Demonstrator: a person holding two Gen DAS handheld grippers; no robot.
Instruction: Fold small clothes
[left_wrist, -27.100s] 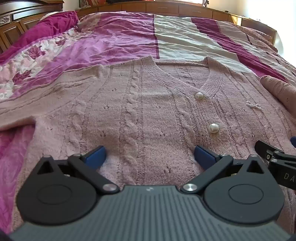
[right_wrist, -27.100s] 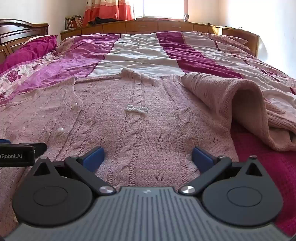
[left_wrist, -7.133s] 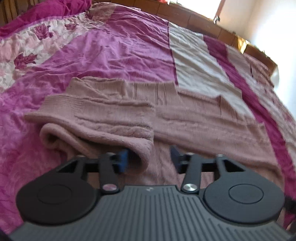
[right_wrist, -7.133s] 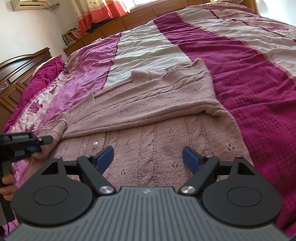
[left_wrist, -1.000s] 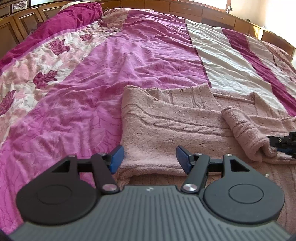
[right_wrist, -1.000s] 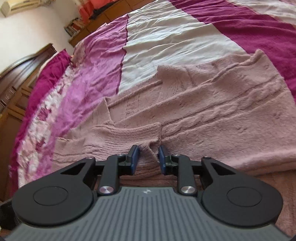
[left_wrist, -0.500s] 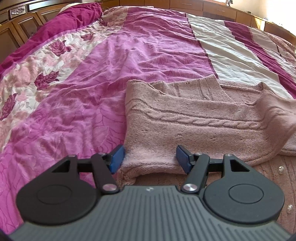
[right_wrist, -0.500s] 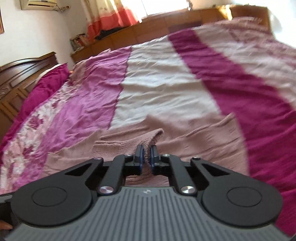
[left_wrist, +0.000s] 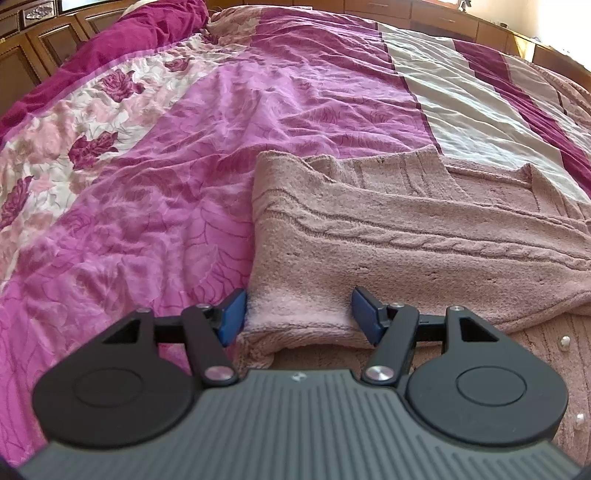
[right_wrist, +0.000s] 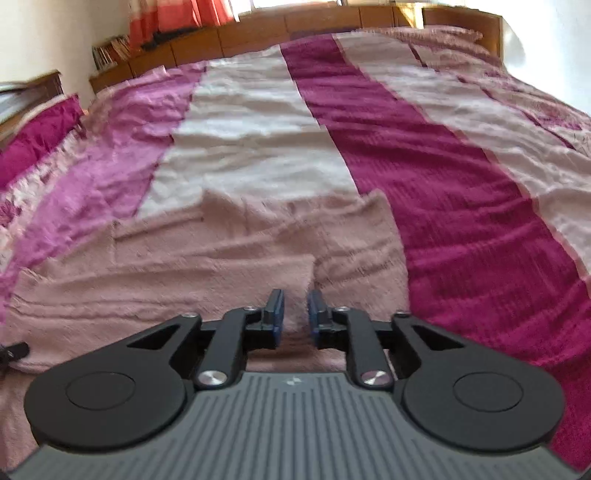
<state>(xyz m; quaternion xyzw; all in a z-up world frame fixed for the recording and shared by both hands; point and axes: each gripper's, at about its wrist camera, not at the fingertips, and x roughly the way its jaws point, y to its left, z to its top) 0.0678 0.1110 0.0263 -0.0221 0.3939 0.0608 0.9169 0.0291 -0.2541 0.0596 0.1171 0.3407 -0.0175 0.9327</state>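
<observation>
Fingers of both grippers, left (left_wrist: 297, 314) spread, right (right_wrist: 295, 314) just reopened, straddling unlabelled cardigan (left_wrist: 424, 240) folds.

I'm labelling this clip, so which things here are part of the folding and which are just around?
Part of the job:
pink knitted cardigan
left claw
right claw

Just around:
striped bedspread
wooden headboard
orange curtain
books

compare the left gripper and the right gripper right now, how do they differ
The left gripper has its jaws spread wide, while the right gripper shows only a narrow gap, its jaws having just been opening. The left straddles the folded left edge of the pink cardigan; the right has a sleeve cuff between its pads, no longer pinched. Both have blue pads and point down at the cardigan.
</observation>
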